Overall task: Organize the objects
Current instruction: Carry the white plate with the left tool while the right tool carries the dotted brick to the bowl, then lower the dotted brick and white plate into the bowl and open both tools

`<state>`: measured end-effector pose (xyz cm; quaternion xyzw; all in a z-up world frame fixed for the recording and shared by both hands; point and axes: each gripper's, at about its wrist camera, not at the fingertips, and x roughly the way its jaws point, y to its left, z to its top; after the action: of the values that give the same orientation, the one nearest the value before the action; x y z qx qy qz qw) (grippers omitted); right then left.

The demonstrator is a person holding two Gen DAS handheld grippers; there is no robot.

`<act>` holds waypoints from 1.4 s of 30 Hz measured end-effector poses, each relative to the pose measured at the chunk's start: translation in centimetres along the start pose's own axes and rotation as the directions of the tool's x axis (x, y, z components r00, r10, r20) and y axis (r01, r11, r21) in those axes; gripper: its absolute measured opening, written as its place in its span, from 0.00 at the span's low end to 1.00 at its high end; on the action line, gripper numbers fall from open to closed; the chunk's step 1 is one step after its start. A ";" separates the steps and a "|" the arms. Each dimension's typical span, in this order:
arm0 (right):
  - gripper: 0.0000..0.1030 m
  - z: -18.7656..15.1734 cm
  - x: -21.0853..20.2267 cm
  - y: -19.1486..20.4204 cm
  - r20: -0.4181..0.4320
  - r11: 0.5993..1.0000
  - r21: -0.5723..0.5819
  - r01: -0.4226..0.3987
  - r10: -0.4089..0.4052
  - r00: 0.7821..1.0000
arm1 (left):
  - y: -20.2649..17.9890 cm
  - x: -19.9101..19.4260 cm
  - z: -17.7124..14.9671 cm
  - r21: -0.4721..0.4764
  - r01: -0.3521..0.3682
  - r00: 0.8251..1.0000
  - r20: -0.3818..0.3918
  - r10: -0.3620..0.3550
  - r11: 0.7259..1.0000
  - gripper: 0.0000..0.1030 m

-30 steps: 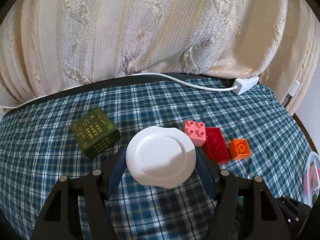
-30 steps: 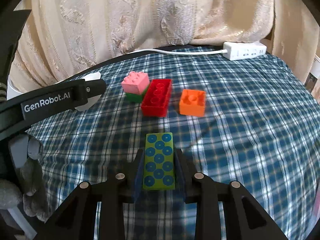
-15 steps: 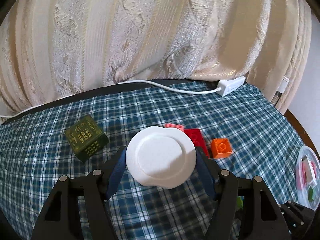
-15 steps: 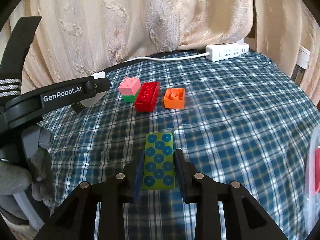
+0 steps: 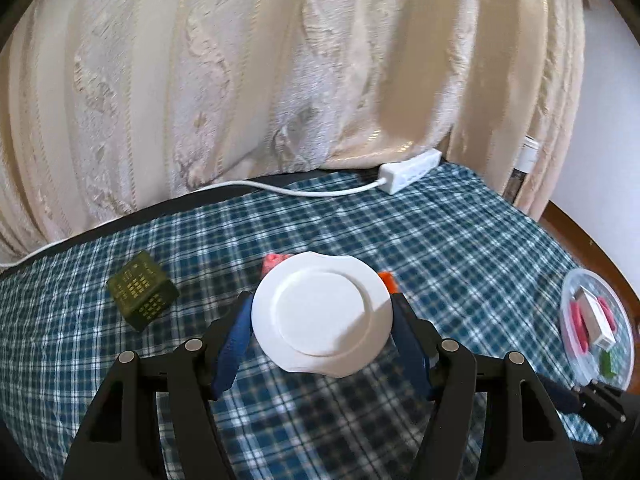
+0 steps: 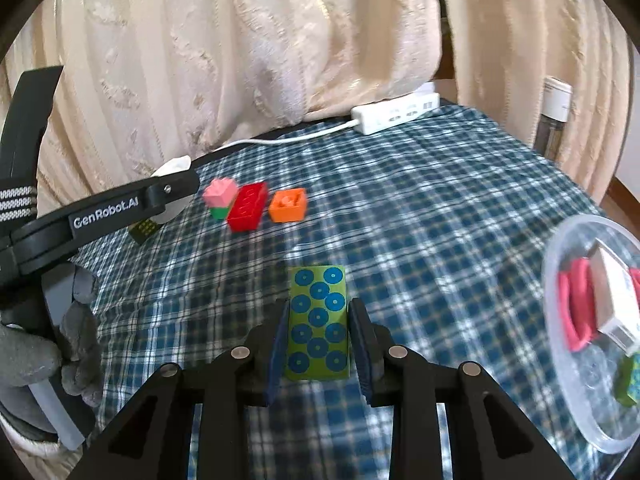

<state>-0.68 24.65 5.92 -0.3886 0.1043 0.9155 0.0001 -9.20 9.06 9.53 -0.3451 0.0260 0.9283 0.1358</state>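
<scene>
Room: cream curtain (image 5: 280,80) behind a table under a blue plaid cloth (image 6: 420,208), a power strip (image 6: 394,114) at its far edge
Left gripper (image 5: 322,318): jaws about half open, clamped on a white lid (image 5: 322,314), carried above the cloth
Right gripper (image 6: 318,322): jaws narrow, pinching a green block (image 6: 318,322) with blue dots, off the cloth
Tub (image 6: 560,412): clear, round, at the right edge; inside lie red rings (image 6: 576,308), a white box (image 6: 616,300) and a small green piece (image 6: 628,380)
Done: those few things sit in the tub
Left, I'd judge: the green block, then pink block (image 6: 219,193) on a green one, red brick (image 6: 248,206), orange brick (image 6: 288,205), dark green cube (image 5: 142,296); the lid likely goes on last
</scene>
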 end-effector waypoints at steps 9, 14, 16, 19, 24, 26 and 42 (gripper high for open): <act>0.31 -1.0 -4.2 -4.6 0.059 0.994 0.079 0.070 -0.075 0.995 | -2.9 -1.3 -0.4 0.061 0.073 0.997 0.005 -0.073 0.995 0.66; 0.31 -1.7 -6.4 -7.8 0.087 0.982 0.146 0.118 -0.131 0.988 | -4.3 -1.9 -0.7 0.089 0.099 0.995 0.006 -0.099 0.991 0.66; 0.31 -1.9 -7.1 -8.8 0.096 0.977 0.166 0.134 -0.151 0.984 | -4.8 -2.1 -0.9 0.096 0.110 0.994 0.003 -0.111 0.989 0.66; 0.31 -2.3 -8.1 -10.4 0.104 0.967 0.196 0.161 -0.184 0.977 | -5.7 -2.4 -1.2 0.109 0.136 0.991 -0.006 -0.136 0.985 0.66; 0.31 -3.2 -9.5 -12.5 0.108 0.952 0.237 0.196 -0.226 0.968 | -7.0 -3.1 -1.7 0.143 0.156 0.988 -0.003 -0.157 0.977 0.66; 0.31 -3.5 -9.9 -13.1 0.109 0.947 0.248 0.205 -0.237 0.965 | -7.3 -3.1 -1.7 0.152 0.161 0.987 -0.004 -0.163 0.975 0.66; 0.31 -5.1 -10.6 -18.6 0.070 0.905 0.344 0.251 -0.291 0.954 | -10.3 -3.0 -2.9 0.193 0.199 0.980 -0.056 -0.192 0.961 0.66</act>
<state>11.84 42.69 6.43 -0.3382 0.2015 0.8974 0.1990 -2.40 17.82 9.78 -0.3476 0.0865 0.8967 0.2600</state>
